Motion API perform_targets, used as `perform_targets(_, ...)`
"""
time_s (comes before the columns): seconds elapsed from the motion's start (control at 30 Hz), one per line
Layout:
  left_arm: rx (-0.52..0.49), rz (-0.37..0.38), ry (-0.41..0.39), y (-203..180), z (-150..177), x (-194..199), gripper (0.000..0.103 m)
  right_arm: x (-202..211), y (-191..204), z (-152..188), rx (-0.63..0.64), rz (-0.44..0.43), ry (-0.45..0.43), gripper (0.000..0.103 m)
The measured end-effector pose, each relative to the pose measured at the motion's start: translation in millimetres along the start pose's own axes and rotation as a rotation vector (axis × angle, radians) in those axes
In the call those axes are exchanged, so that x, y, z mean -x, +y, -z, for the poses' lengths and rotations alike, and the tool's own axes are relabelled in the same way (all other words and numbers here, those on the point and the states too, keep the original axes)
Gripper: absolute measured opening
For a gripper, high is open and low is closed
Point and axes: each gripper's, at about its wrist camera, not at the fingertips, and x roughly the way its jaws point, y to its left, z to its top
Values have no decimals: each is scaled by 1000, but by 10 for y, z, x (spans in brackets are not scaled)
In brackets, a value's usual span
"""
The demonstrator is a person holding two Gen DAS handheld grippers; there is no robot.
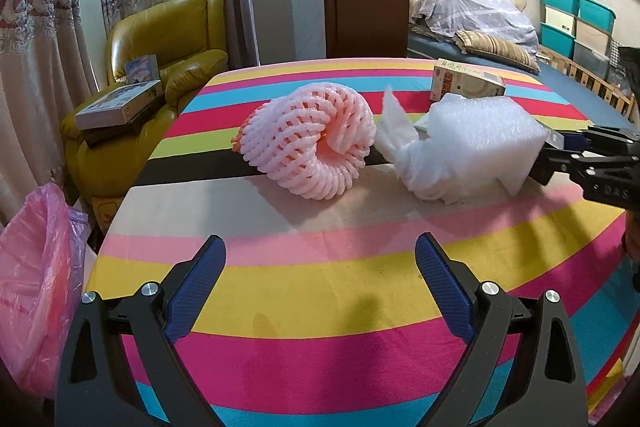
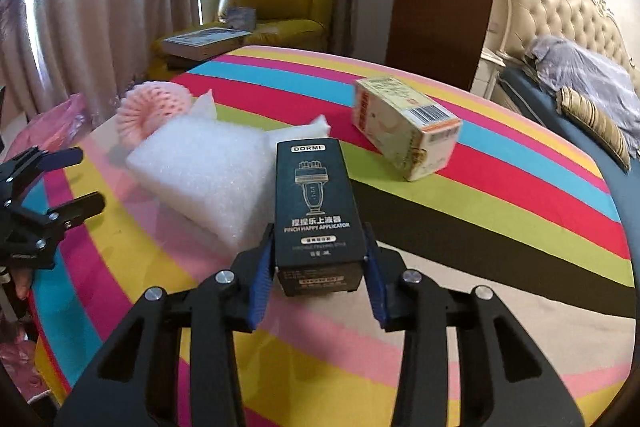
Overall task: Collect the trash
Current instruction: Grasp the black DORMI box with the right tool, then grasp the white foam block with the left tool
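Note:
On the striped tablecloth (image 1: 320,311) lie a pink foam fruit net (image 1: 308,143), a crumpled white foam sheet (image 1: 468,143) and a beige carton (image 1: 464,83) on its side. My right gripper (image 2: 319,227) is shut on a dark box (image 2: 316,203) marked DORMI, with its blue pads (image 2: 262,271) pressed to both sides of the box's near end. The box lies beside the foam sheet (image 2: 204,171), in front of the carton (image 2: 404,127). My left gripper (image 1: 321,243) stands open and empty over the near part of the table, short of the net.
A pink plastic bag (image 1: 36,287) hangs open at the table's left side. A yellow armchair (image 1: 168,35) with flat boxes on it stands behind it. A bed (image 1: 480,27) and teal storage bins (image 1: 576,19) are at the far right.

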Motion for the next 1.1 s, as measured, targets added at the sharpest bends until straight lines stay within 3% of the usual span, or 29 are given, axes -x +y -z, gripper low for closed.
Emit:
perform_targets(0.13, -1, 0, 0, 0, 5, 2, 89, 66, -32, 47, -20, -6, -8, 39)
perform_targets(0.27, -1, -1, 0, -6, -1, 5, 89, 157, -209, 103, -65, 93, -11, 39)
perform_targets(0.5, -3, -5, 0, -7, -4, 4, 89, 263, -582, 233, -176, 174, -10, 39)
perform_targets(0.77, -7, -25, -10, -58, -8, 38, 89, 348, -606, 285, -163, 256, -35, 39)
perform_targets(0.97, -3, 91, -5, -332, -87, 80, 89, 366, -642, 280, -177, 262, -48, 40)
perform_targets(1.1, -61, 119, -14, -582, -271, -12, 89, 384, -626, 278, -172, 263, -51, 40)
